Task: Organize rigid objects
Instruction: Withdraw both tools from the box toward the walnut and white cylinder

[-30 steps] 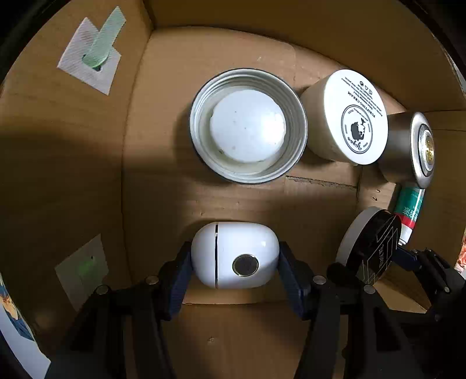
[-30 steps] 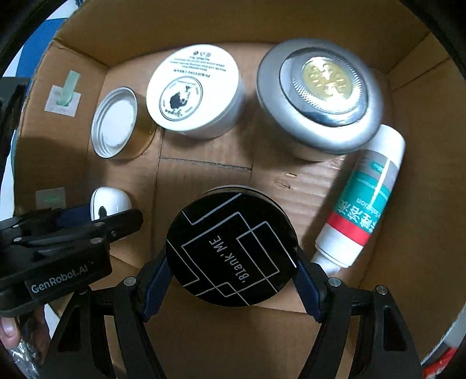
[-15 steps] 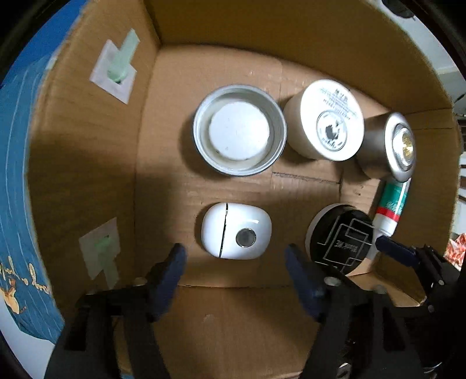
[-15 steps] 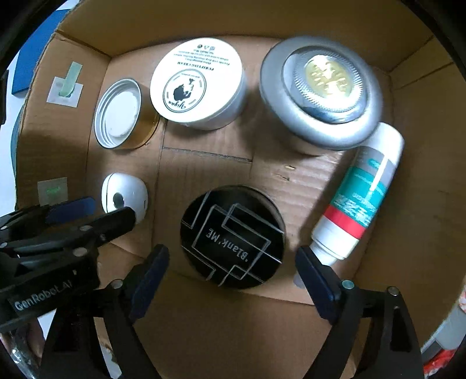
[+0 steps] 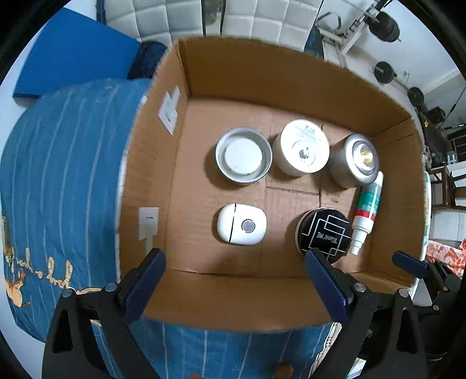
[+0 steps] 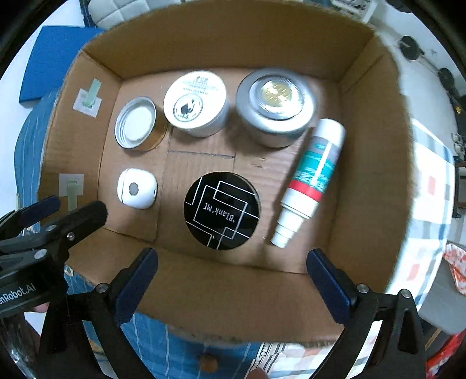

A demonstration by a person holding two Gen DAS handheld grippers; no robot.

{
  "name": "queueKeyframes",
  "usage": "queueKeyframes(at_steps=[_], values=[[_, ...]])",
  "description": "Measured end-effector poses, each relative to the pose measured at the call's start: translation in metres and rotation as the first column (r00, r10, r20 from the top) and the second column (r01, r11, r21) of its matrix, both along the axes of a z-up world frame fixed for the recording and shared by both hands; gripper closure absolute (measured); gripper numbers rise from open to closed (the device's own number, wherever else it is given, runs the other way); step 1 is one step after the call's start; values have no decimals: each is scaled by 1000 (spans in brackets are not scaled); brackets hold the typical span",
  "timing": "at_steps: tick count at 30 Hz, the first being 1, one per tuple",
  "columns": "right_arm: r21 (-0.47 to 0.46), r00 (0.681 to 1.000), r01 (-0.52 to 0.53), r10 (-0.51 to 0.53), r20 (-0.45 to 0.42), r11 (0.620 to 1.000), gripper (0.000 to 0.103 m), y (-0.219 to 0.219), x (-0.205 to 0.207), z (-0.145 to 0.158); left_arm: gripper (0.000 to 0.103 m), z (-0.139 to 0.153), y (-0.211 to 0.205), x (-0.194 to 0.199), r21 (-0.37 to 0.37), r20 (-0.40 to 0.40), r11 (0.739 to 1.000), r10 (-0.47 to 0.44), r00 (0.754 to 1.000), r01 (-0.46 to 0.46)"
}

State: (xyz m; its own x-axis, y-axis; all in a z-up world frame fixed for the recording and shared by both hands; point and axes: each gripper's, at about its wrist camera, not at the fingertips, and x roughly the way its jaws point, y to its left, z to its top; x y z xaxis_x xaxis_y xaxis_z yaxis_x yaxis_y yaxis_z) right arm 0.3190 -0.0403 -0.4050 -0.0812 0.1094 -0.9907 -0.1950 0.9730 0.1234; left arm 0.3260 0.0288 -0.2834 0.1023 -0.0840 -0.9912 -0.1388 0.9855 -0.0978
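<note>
An open cardboard box (image 5: 262, 73) (image 6: 204, 43) holds several objects. A white oval case (image 5: 241, 224) (image 6: 136, 192) lies at its front left. A black round "Blank.ME" compact (image 5: 323, 233) (image 6: 222, 210) lies at front middle. Behind them stand a metal lid (image 5: 243, 154) (image 6: 137, 122), a white jar (image 5: 303, 147) (image 6: 195, 103) and a silver round tin (image 5: 354, 159) (image 6: 275, 105). A white and teal tube (image 5: 367, 211) (image 6: 311, 177) lies at the right. My left gripper (image 5: 236, 280) is open and empty above the box's front wall. My right gripper (image 6: 233, 280) is open and empty, also above the front wall.
The box rests on a blue striped cloth (image 5: 58, 175). A blue mat (image 5: 72, 61) lies beyond it on the left. Gym equipment (image 5: 384, 26) stands at the back right. The left gripper's body (image 6: 43, 233) shows at the left of the right wrist view.
Both grippers have let go, the left of the white case and the right of the black compact. Both have opened and pulled back up out of the box.
</note>
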Motion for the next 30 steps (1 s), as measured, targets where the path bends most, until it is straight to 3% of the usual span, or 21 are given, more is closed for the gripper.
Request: queueKeyframes(at_steps=[7, 15, 25, 30], values=[[-3, 995, 46, -46, 88, 999, 0, -14, -24, 41, 5, 35, 5, -19, 31, 106, 999, -18, 994, 15], [17, 980, 93, -94, 175, 996, 0, -21, -44, 76, 5, 79, -7, -51, 75, 231, 996, -62, 971, 46], [32, 953, 110, -115, 281, 993, 0, -33, -82, 130, 5, 117, -17, -94, 59, 318, 996, -82, 945, 67], [43, 947, 131, -138, 290, 990, 0, -48, -118, 144, 5, 120, -25, -132, 133, 324, 987, -126, 938, 87]])
